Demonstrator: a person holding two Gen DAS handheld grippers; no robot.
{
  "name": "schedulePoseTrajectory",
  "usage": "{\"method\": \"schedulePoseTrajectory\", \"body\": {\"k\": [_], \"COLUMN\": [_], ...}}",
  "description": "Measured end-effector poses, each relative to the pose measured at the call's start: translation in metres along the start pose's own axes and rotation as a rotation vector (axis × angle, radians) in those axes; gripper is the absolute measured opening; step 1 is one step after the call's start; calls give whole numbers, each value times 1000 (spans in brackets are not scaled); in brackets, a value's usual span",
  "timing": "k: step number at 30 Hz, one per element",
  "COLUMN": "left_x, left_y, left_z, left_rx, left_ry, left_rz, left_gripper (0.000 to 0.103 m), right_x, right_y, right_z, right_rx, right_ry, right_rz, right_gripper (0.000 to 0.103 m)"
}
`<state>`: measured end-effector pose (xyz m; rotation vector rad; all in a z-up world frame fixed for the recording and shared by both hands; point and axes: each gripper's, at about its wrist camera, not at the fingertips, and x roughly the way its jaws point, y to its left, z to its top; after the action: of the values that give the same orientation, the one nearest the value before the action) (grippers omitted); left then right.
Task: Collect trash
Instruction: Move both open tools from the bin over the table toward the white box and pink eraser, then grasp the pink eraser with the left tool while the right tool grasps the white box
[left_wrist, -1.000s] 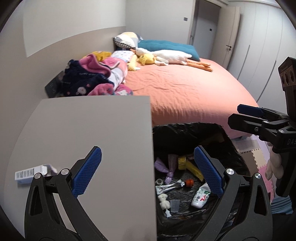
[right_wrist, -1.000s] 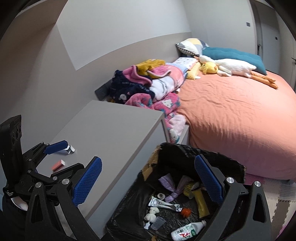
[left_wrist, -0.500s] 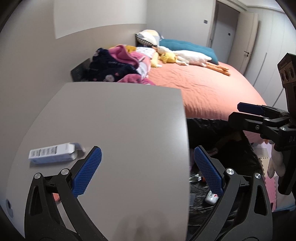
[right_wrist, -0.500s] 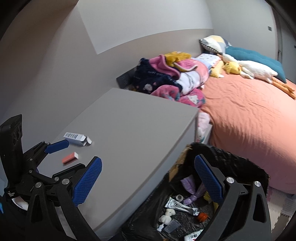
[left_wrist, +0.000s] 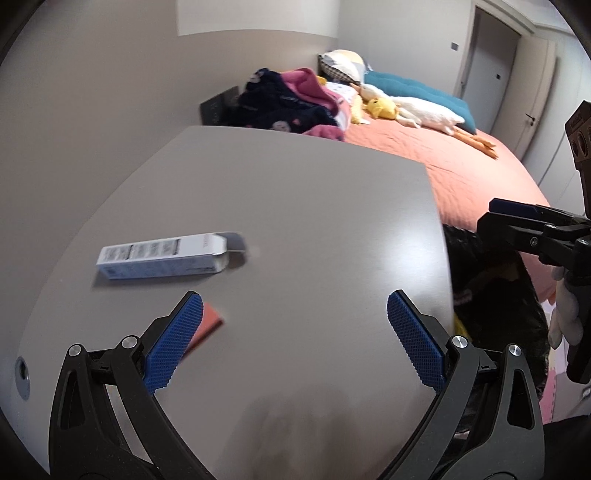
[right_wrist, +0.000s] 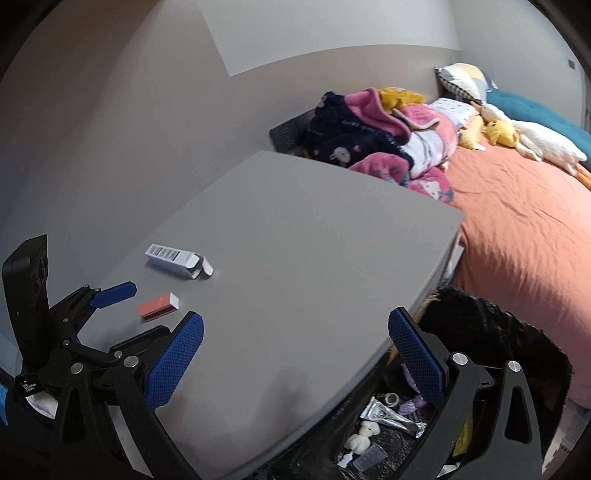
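A white carton with an open end flap (left_wrist: 162, 255) lies on the grey tabletop (left_wrist: 295, 206); it also shows in the right wrist view (right_wrist: 173, 260). A small red block (right_wrist: 159, 306) lies near it, partly hidden behind my left finger in the left wrist view (left_wrist: 205, 325). My left gripper (left_wrist: 295, 339) is open and empty, over the table just short of both items. My right gripper (right_wrist: 295, 362) is open and empty over the table's right front edge. A black-lined trash bin (right_wrist: 491, 354) holding several discarded items stands beside the table.
An orange bed (right_wrist: 517, 229) lies to the right, with a heap of pink and navy blankets (right_wrist: 376, 140), pillows and plush toys (left_wrist: 406, 110). A grey wall runs along the table's left side. A door (left_wrist: 491, 55) is at the far right.
Both grippers swung left from above the trash bin to over the table. The white carton and red block came closer and more central. Both grippers stayed open.
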<state>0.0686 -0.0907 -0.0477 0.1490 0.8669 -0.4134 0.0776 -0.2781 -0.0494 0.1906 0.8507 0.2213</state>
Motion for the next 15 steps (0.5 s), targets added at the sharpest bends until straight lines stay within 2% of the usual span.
{"method": "schedulePoseTrajectory", "body": {"k": [5, 11, 15], "left_x": [6, 14, 22], "left_y": [20, 38, 51], "left_z": [-9, -19, -25], "left_rx": [2, 5, 0], "left_ry": [19, 44, 67], "left_rz": [66, 106, 97], "left_gripper": [96, 96, 84], "right_x": [15, 33, 45], "right_y": [13, 28, 38], "right_z": [3, 10, 14], "right_rx": [-27, -49, -72], "right_ry": [23, 47, 62], "right_rz": [22, 45, 60], "right_gripper": [100, 100, 100]}}
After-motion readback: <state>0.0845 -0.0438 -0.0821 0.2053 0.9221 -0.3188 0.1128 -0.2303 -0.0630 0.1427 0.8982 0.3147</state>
